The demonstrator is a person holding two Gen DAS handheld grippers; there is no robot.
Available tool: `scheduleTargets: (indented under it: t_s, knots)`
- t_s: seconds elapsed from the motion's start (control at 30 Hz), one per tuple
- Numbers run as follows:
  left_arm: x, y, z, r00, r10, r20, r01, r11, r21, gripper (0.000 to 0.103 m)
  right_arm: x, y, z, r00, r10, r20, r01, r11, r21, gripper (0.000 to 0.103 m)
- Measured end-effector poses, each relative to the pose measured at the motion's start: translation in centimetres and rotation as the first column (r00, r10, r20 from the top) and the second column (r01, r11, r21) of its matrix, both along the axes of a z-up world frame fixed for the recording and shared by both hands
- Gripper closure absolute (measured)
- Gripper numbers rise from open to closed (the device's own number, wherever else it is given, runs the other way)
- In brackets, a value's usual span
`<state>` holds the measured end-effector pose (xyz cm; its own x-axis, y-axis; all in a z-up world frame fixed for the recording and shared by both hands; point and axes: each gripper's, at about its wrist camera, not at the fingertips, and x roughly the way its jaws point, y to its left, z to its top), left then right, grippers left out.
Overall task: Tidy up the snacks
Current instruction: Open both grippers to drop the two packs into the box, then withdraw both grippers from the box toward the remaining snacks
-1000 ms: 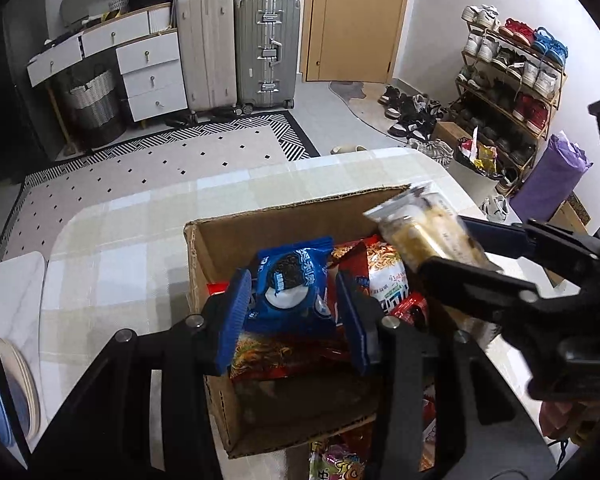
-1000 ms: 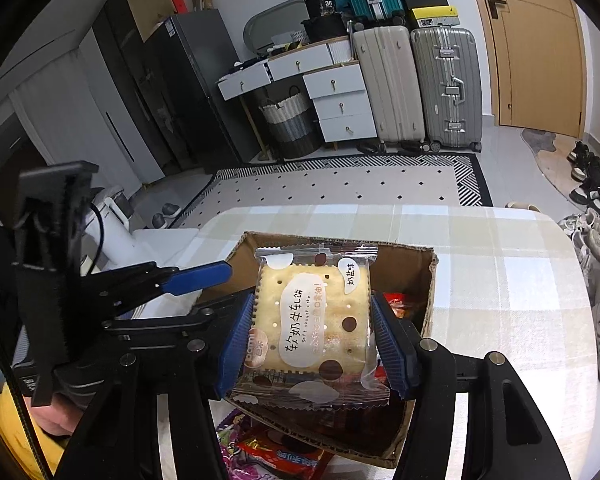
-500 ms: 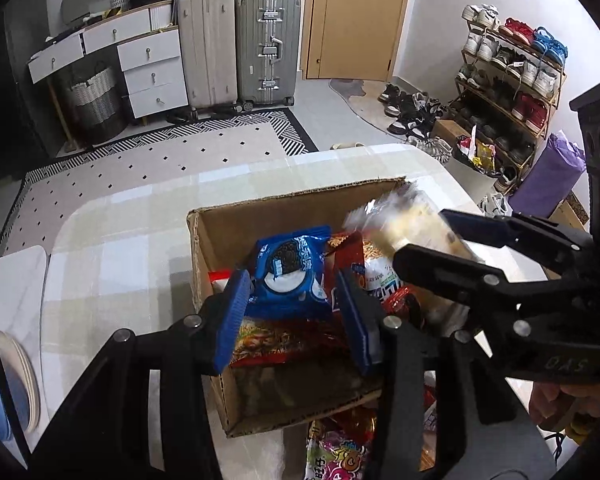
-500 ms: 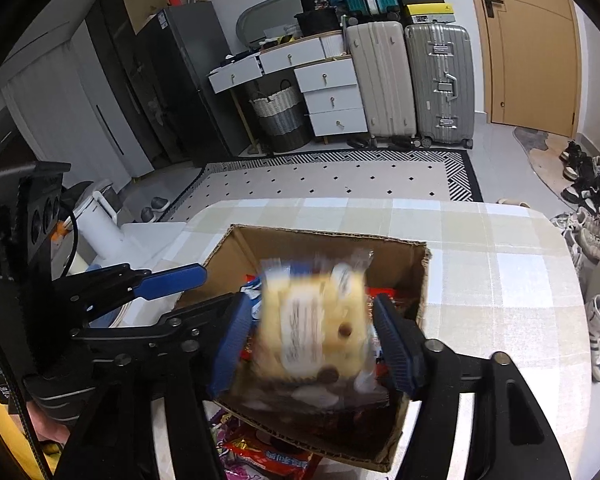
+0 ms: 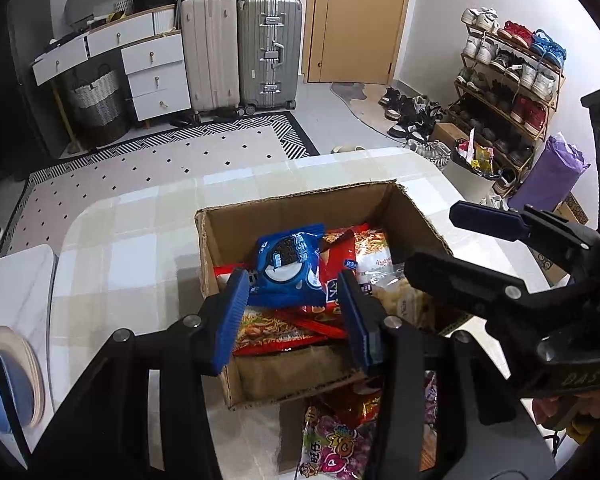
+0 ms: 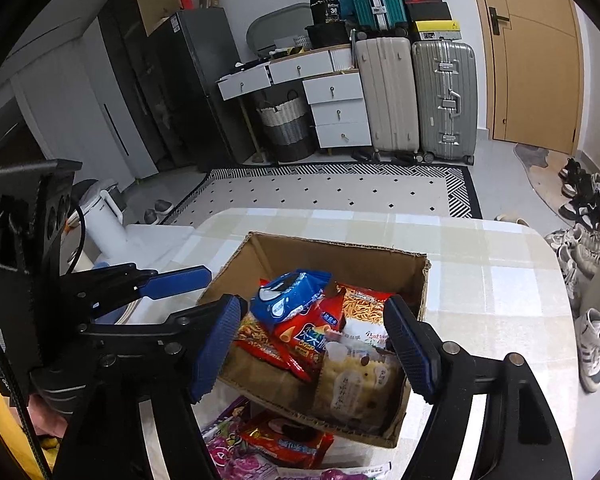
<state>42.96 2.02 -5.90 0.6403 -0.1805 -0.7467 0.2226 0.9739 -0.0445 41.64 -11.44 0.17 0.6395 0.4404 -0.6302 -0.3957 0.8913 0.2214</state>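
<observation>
A checked tablecloth covers the table [image 6: 496, 280], on which an open cardboard box [image 5: 416, 216] stands near the viewer.

Inside the box lie several snack packets. A red noodle-snack bag [image 5: 284, 332] lies along the near left, and a second bag of thin sticks [image 6: 366, 300] lies toward the far right. A red cone-snack packet [image 6: 312, 332] sits between them. A clear-wrapped cracker pack [image 6: 356, 384] rests against the near right wall, free of any pad.

The blue cookie packet [image 5: 290, 268] is raised above the others, clamped between the pads of the left gripper [image 5: 292, 312], whose jaws stand narrow on it.

The right gripper [image 6: 312, 344] hangs over the box, its jaws opening wide; nothing is pressed between them.

On the table just near of the box lie loose packets, among them a purple candy bag [image 5: 336, 448].
</observation>
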Motion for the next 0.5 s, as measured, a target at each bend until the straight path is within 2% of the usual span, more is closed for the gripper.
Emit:
scheduleTargets:
  t_s: [0.2, 0.37, 0.5]
  knots:
    - [-2.0, -0.2, 1.7, 1.0, 0.001, 0.022, -0.001, 1.0, -0.003, 0.054, -1.4, -0.3, 1.6, 1.0, 0.0, 0.024, 0.0, 1.0, 0.008, 0.027]
    - [-4.8, -1.0, 4.2, 0.998, -0.023, 0.06, 0.023, 1.0, 0.001, 0.043, -3.6, 0.0, 3.8, 0.997, 0.015, 0.077, -0.014, 1.0, -0.011, 0.026]
    - [-7.3, -1.6, 6.4, 0.995, -0.033, 0.095, 0.033, 0.999, 0.003, 0.032, -6.7, 0.2, 6.0, 0.986, 0.035, 0.163, -0.029, 0.999, -0.038, 0.015]
